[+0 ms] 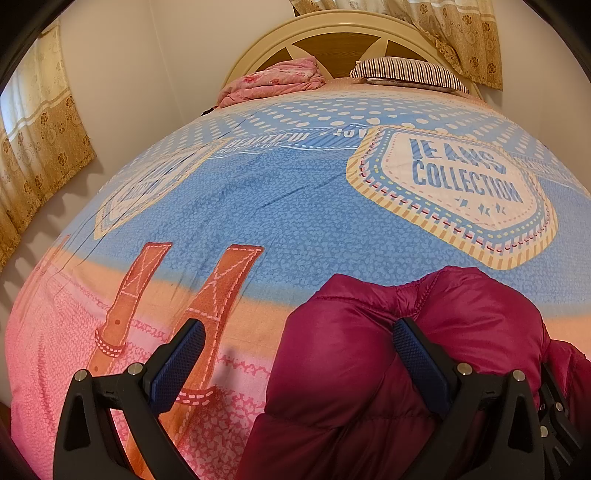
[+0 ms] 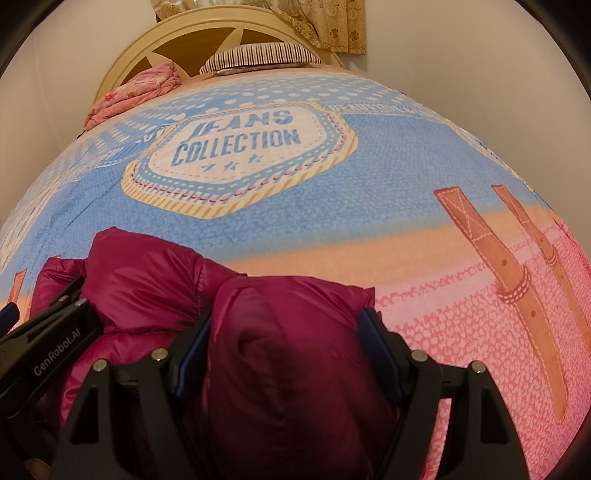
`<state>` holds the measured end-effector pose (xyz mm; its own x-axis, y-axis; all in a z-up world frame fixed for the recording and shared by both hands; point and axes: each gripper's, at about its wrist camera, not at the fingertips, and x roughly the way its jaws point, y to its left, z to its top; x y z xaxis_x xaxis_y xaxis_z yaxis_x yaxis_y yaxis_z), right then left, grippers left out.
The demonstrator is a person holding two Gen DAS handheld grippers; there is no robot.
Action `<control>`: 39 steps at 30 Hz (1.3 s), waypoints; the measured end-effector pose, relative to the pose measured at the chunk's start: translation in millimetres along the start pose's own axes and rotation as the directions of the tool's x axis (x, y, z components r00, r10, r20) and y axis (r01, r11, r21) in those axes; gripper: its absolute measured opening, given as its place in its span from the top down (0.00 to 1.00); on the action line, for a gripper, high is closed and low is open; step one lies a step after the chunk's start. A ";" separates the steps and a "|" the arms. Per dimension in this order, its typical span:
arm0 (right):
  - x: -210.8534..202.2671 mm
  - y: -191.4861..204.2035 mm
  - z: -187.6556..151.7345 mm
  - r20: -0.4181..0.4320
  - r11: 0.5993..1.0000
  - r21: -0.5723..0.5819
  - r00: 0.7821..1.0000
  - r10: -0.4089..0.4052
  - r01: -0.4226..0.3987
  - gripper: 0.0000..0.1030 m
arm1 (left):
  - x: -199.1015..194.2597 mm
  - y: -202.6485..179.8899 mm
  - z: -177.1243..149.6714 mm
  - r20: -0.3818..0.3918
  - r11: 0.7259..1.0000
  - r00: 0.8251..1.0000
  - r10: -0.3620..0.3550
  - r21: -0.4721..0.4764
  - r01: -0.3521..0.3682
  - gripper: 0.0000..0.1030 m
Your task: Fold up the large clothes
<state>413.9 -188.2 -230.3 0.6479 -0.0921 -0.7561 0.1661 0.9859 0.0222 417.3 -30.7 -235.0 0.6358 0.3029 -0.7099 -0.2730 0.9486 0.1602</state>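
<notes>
A magenta puffer jacket (image 2: 155,280) is lying bunched at the near edge of the bed's printed bedspread (image 1: 280,206). The right gripper (image 2: 286,343) is standing wide, with a fold of the jacket filling the gap between its blue pads; whether they are pressing it cannot be told. The left gripper (image 1: 299,354) is gaping open, one finger (image 1: 417,354) lying against the jacket, the other over bare bedspread.

Counted 1 maroon puffer jacket (image 2: 155,280), 2 grippers: left (image 1: 299,354) & right (image 2: 286,343). Bed stuff: 1 printed bedspread (image 1: 280,206), 1 striped pillow (image 1: 406,72), 1 pink bundled blanket (image 1: 269,83), 1 headboard (image 1: 332,33). Curtains (image 1: 37,122): 2 sets.
</notes>
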 end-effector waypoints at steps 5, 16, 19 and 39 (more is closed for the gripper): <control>-0.2 0.6 0.1 0.000 1.000 0.000 1.000 -0.002 0.002 0.25 | -0.1 -0.8 0.1 0.000 1.000 1.000 0.004 0.003 -0.004 0.01; 1.2 0.9 0.2 -0.004 1.000 -0.002 1.000 -0.001 0.001 0.24 | 0.3 -1.2 1.6 -0.012 1.000 1.000 -0.005 0.001 0.005 0.01; -4.2 -1.5 2.1 -0.021 1.000 -0.007 1.000 0.017 -0.017 0.23 | -12.6 8.8 5.2 -0.037 0.999 0.999 -0.034 0.015 0.035 0.01; -68.3 -32.3 -71.4 0.059 0.989 0.032 0.988 0.140 -0.142 0.12 | -68.5 47.7 -81.6 0.016 0.990 0.990 -0.142 0.019 0.141 0.01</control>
<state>311.2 -203.8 -226.1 0.7076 0.0390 -0.7055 0.0962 0.9839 0.1508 301.8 -13.8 -234.7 0.6794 0.1668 -0.7146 -0.1666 0.9834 0.0712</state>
